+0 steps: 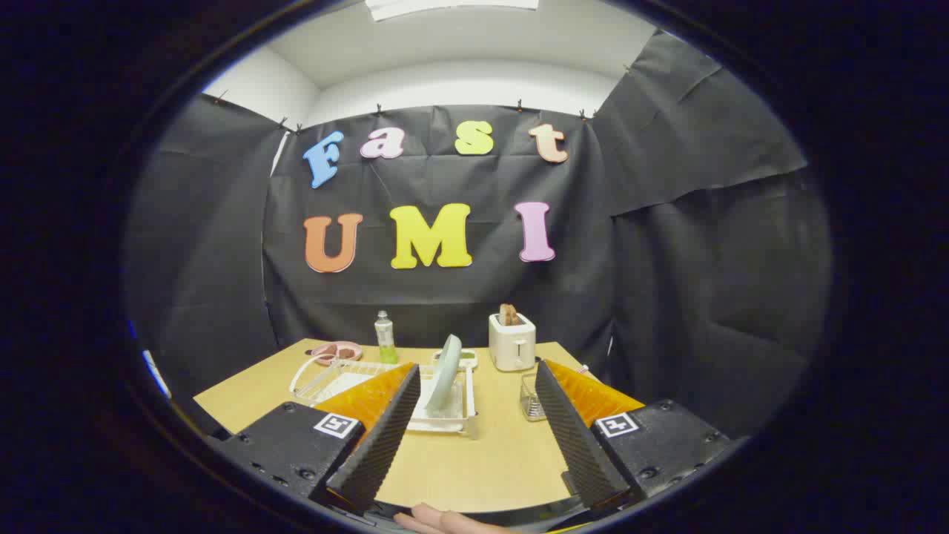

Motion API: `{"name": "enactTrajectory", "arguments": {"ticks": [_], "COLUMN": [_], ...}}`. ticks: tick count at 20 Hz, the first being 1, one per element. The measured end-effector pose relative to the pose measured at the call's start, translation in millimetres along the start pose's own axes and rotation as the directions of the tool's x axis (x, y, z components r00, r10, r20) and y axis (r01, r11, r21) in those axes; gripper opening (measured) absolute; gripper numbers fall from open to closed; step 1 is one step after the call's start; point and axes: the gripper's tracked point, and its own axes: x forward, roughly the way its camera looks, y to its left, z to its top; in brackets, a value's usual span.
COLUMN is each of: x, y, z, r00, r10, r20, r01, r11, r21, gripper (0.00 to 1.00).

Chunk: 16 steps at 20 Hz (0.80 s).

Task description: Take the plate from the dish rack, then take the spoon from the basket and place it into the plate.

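Plate (pixel 445 373) upright in dish rack (pixel 452 423), jaws wide (empty)

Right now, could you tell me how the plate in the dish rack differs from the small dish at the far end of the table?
The plate stands on edge in the white dish rack; the pink dish lies flat on the table. The plate is pale green, just beyond the open hand-held gripper; the dish sits farther back, beside the bottle. The plate looks larger, though it is nearer. Both are round.
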Motion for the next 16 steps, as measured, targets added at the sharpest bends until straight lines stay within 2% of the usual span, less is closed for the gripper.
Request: {"name": "enactTrajectory", "arguments": {"ticks": [10,16], "x": [12,25], "y": [-7,2], "z": [-13,-20], "r00": [0.999,0.999], "r10": [-0.032,0.009], "r20": [-0.013,-0.054], "r01": [0.032,-0.009], "r11": [0.999,1.000], "r21": [-0.015,0.002], "gripper": [1.00,1.00]}}
